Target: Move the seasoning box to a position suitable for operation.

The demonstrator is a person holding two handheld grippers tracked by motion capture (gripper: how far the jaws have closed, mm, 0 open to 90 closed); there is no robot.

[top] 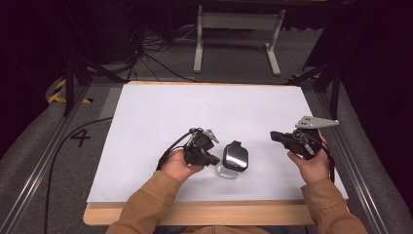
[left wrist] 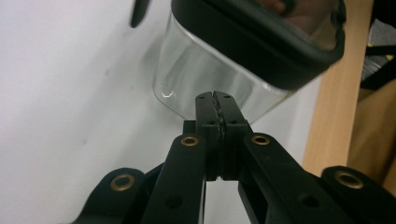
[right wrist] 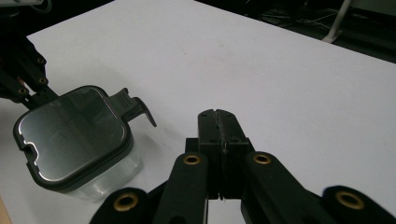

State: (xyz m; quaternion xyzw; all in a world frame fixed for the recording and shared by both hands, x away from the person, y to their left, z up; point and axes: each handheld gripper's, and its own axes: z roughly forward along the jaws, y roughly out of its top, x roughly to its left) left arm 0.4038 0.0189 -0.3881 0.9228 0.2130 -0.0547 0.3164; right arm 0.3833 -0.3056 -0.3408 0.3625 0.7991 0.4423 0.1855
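High view: clear container (top: 233, 163) with a dark lid (top: 235, 156) sits on the white tabletop (top: 160, 112), near its front edge. My left gripper (top: 212, 159) is just left of the container, tip right at its side, probably to steady or nudge it rather than grab. My right gripper (top: 276, 136) is off to the container's right, well apart and pointing back toward it, likely waiting its turn at the lid.

Left gripper view: my left jaws are pressed together, nothing between them. Tip sits at the container's (left wrist: 205, 88) glass wall, low under the lid (left wrist: 261, 42); touching or just short, can't tell. Closed jaws suit a push or brace, not a pinch.

Right gripper view: my right jaws are together too, empty, above bare tabletop (right wrist: 280, 70). Container (right wrist: 77, 140) is to their left, lid (right wrist: 70, 135) on, its latch tab (right wrist: 135, 106) flipped up on the side toward me. Left gripper (right wrist: 38, 96) is at the container's far side. The tab looks like the handy thing to go for next.
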